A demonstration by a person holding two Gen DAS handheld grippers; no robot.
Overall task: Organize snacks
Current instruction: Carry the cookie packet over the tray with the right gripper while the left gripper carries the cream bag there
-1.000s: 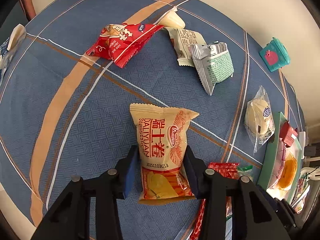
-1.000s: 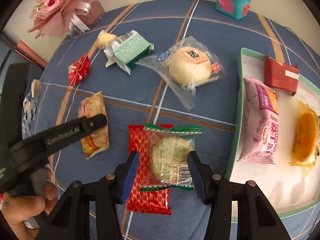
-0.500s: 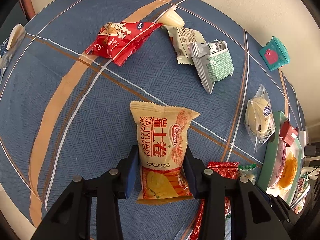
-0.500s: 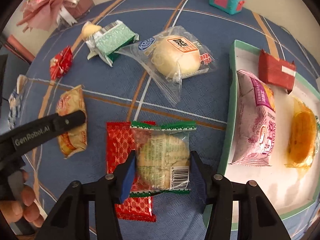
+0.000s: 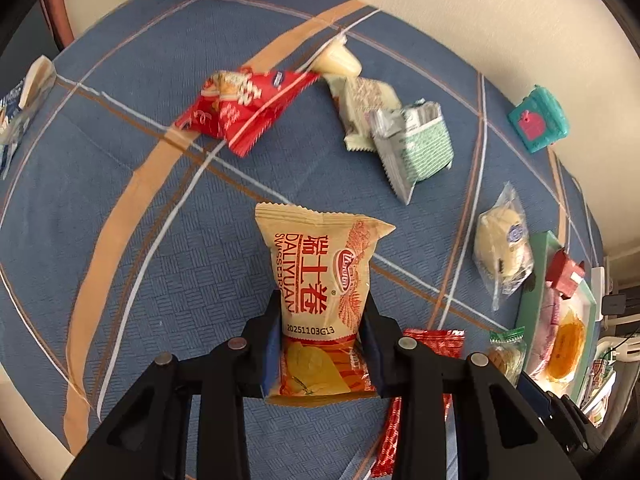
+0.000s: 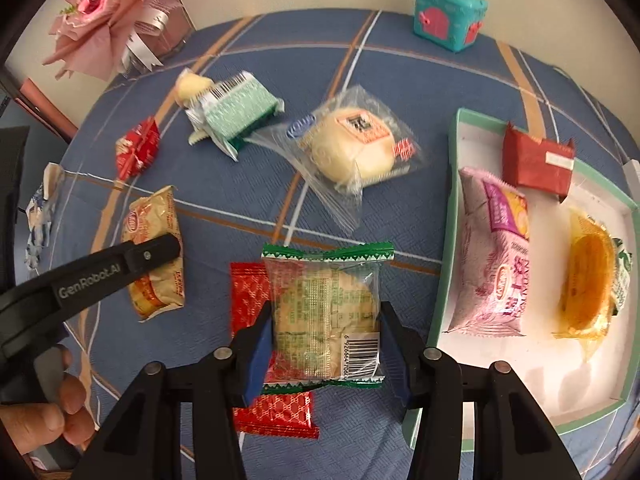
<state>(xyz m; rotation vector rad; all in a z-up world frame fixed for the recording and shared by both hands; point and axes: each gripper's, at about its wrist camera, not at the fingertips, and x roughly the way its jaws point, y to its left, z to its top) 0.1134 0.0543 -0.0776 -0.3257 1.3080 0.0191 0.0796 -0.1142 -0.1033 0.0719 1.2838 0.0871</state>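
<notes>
Blue woven tablecloth (image 6: 224,184) with tan and white stripes, spread under everything. To its right side, a green-rimmed white tray (image 6: 450,216), already loaded with a pink snack pack (image 6: 496,256), an orange cake in clear wrap (image 6: 588,284) and a red-brown bar (image 6: 536,162). Left of the tray, a clear-wrapped pale bun (image 6: 352,148); farther left, a green-and-silver packet (image 6: 236,110) touching a cream sweet (image 6: 192,86), and a small red pouch (image 6: 136,148). Well behind the tray, a teal toy box (image 6: 448,14); far left of it, a pink flower bouquet (image 6: 108,12). Just left of the tray, right gripper (image 6: 326,344) closing, blue pads at either side of a green-edged clear biscuit packet (image 6: 326,308), seemingly touching it, above a red patterned packet (image 6: 260,356) lying flat. Farther left of the tray, left gripper (image 5: 322,344) clamped narrow on the lower half of a tan Swiss-roll pack (image 5: 320,284), upper end free. Fingers of a hand (image 6: 48,416) wrapped round that tool's handle.
</notes>
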